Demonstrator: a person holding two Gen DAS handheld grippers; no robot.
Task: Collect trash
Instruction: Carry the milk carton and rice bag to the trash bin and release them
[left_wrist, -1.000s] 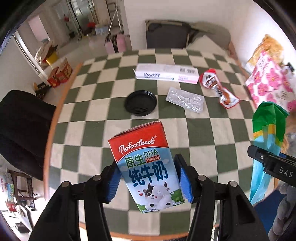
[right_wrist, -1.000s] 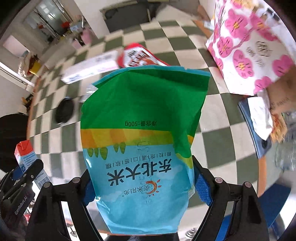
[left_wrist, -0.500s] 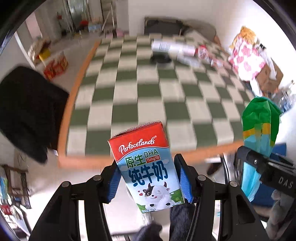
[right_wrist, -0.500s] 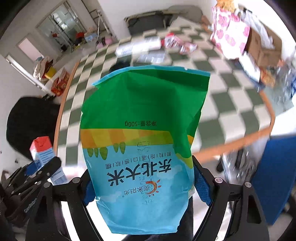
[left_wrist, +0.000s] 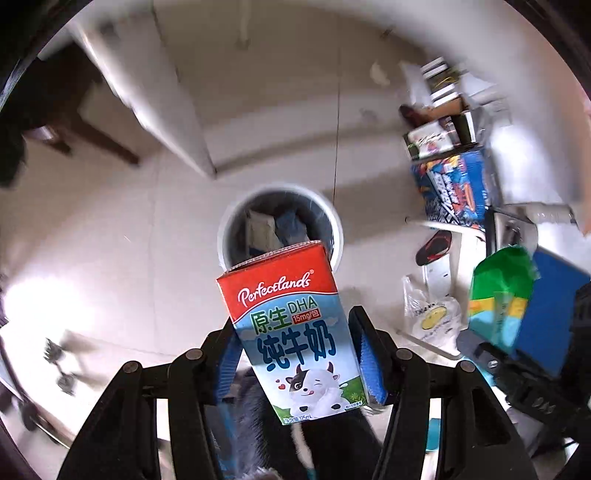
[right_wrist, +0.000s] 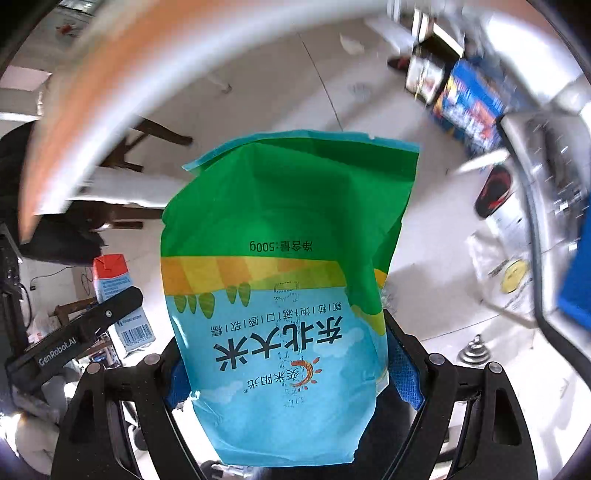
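My left gripper (left_wrist: 295, 350) is shut on a red, white and blue milk carton (left_wrist: 291, 325) and holds it upright above the floor. Just beyond it stands a round white-rimmed trash bin (left_wrist: 334, 225) with some waste inside. My right gripper (right_wrist: 288, 354) is shut on a green and blue rice bag (right_wrist: 284, 266), which fills the right wrist view. The bag also shows at the right of the left wrist view (left_wrist: 498, 295). The carton shows at the left of the right wrist view (right_wrist: 118, 291).
The pale tiled floor (left_wrist: 110, 258) lies below. Blue boxes and clutter (left_wrist: 454, 184) sit at the right, with a white plastic bag (left_wrist: 432, 314) and a black shoe (left_wrist: 432, 247). The table's orange edge (right_wrist: 92, 92) and dark legs (right_wrist: 155, 133) are at the upper left.
Both grippers have swung away from the checkered table and down toward the floor, each keeping its item. The trash bin has come into the left wrist view.
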